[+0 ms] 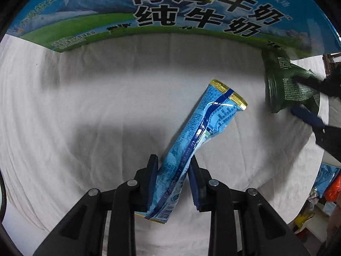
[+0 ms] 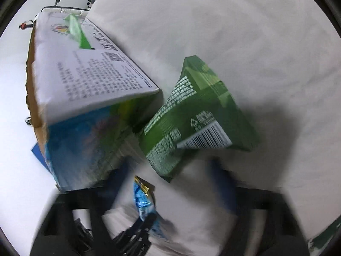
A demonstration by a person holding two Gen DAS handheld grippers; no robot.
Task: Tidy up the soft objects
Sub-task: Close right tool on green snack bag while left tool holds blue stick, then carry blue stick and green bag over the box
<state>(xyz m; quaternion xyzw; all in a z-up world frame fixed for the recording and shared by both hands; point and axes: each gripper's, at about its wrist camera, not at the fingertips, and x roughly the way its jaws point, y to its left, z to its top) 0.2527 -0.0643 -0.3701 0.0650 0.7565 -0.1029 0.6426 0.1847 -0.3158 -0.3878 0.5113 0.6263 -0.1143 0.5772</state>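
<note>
The left hand-held gripper [image 1: 173, 177] is pinching the near end of the blue snack packet [image 1: 200, 132], whose long axis runs away from it toward the milk carton box [image 1: 149, 6]. The right hand-held gripper [image 2: 172, 170] reaches the green packet [image 2: 198, 115] beside that box; blur hides whether its pads press. Both packets lie on the white-clothed counter [image 1: 74, 106].

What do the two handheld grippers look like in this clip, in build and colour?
The left gripper is black plastic: two jaws carried on angular linkage bars with round silver pivot pins, and dark blue ribbed pads on the inner faces. The right gripper is blurred in its own camera, but shows the same black frame and blue pads. No cables, markings, hands or sleeves are visible.
</note>
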